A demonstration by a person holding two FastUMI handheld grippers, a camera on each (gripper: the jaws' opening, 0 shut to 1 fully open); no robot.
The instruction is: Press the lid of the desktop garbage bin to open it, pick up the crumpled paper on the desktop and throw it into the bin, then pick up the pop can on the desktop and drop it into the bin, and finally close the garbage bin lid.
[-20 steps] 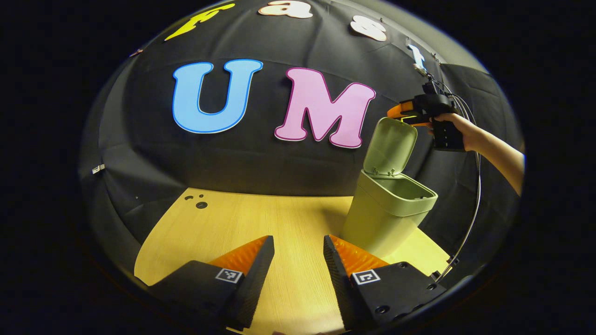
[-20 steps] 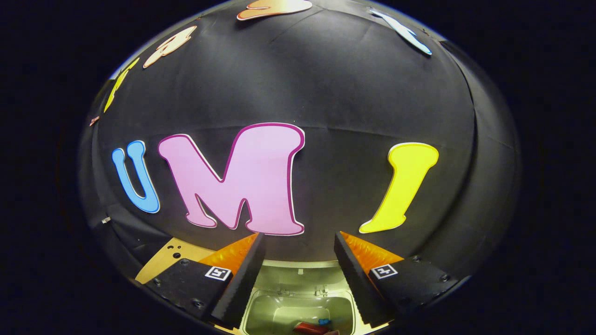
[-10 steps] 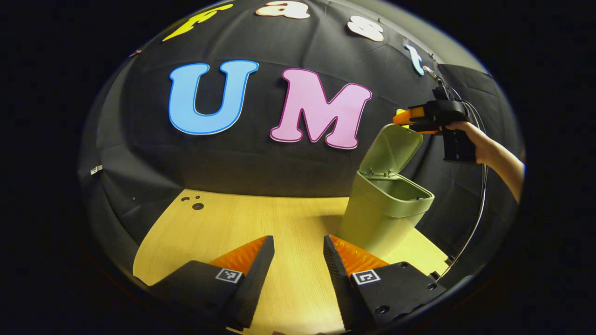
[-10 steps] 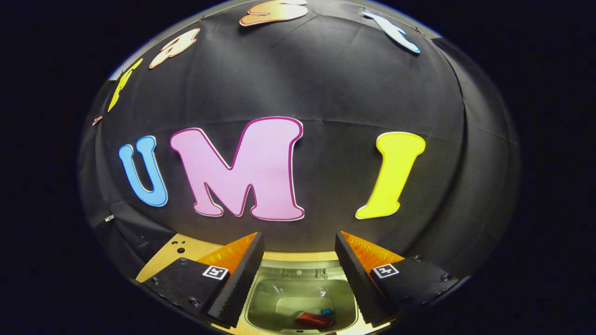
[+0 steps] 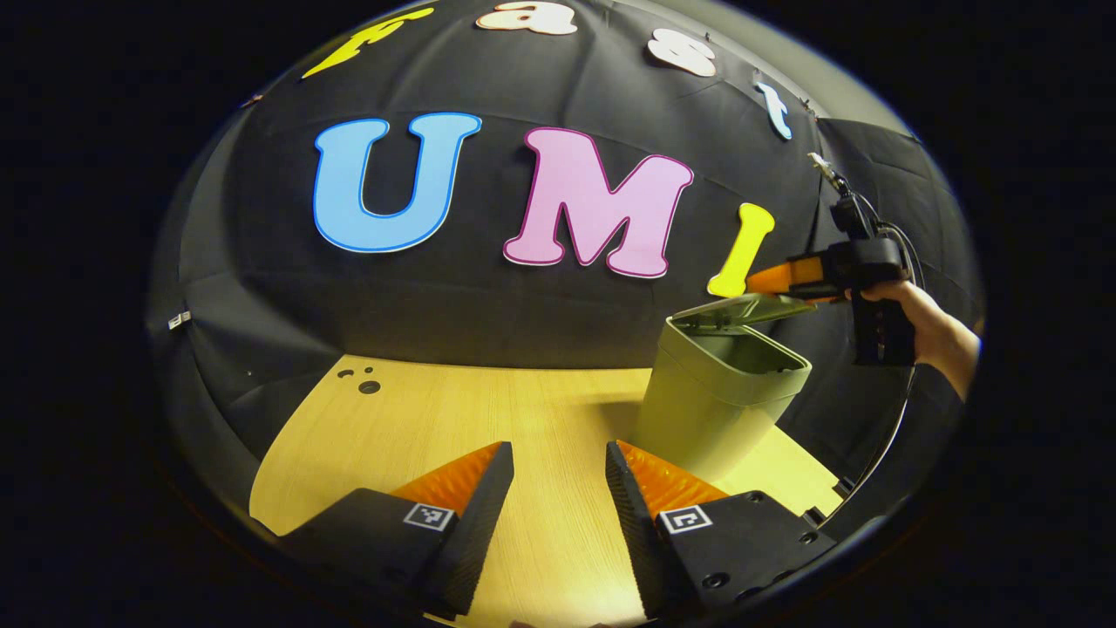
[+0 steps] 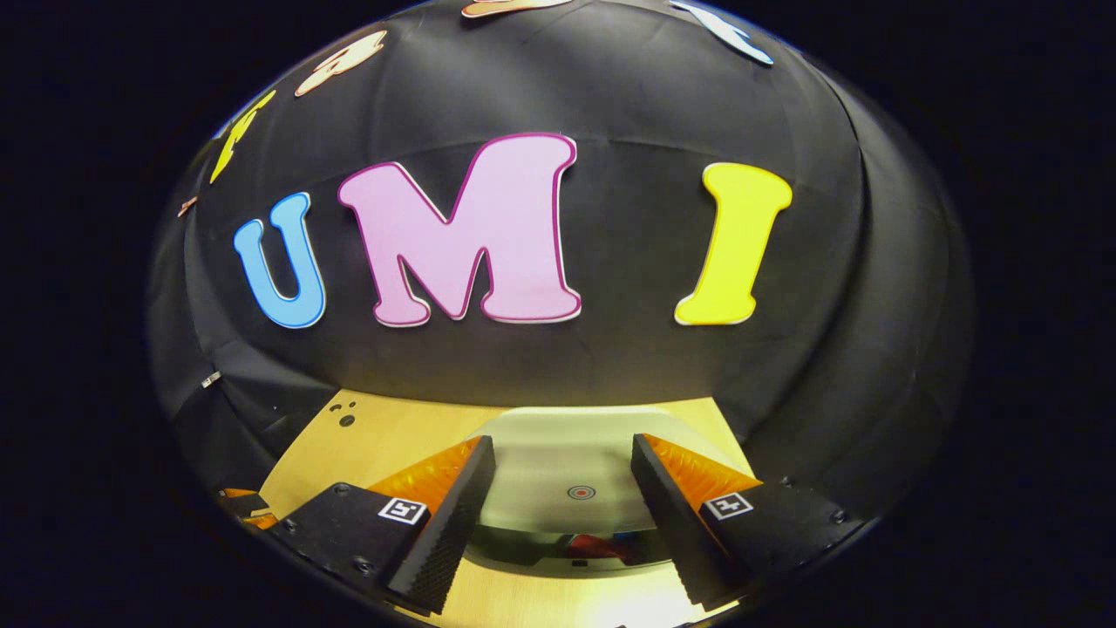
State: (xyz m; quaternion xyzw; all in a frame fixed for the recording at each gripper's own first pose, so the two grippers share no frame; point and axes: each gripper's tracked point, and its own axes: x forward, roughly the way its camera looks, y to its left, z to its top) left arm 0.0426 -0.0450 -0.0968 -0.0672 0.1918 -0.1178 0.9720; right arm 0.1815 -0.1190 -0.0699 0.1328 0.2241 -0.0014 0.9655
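The pale green bin [image 5: 719,397] stands at the right of the wooden table [image 5: 453,419]. Its lid [image 5: 741,307] lies almost flat, with a thin gap left at the front. In the left gripper view my right gripper [image 5: 776,281], held by a hand [image 5: 928,327], sits just above the lid's raised edge. In the right gripper view the lid [image 6: 558,453] with its small red ring mark [image 6: 581,492] lies between and under the open fingers of my right gripper [image 6: 562,453]. Something red, the pop can [image 6: 593,548], shows through the gap. My left gripper [image 5: 558,462] hovers open over the table, holding nothing.
A few small holes [image 5: 370,385] mark the table's far left corner. A cable [image 5: 881,436] hangs from the right gripper down past the bin's right side. The black cloth wall stands close behind the bin.
The lid has swung down from upright to nearly flat. My right gripper and its hand came down with it. The left gripper has stayed put.
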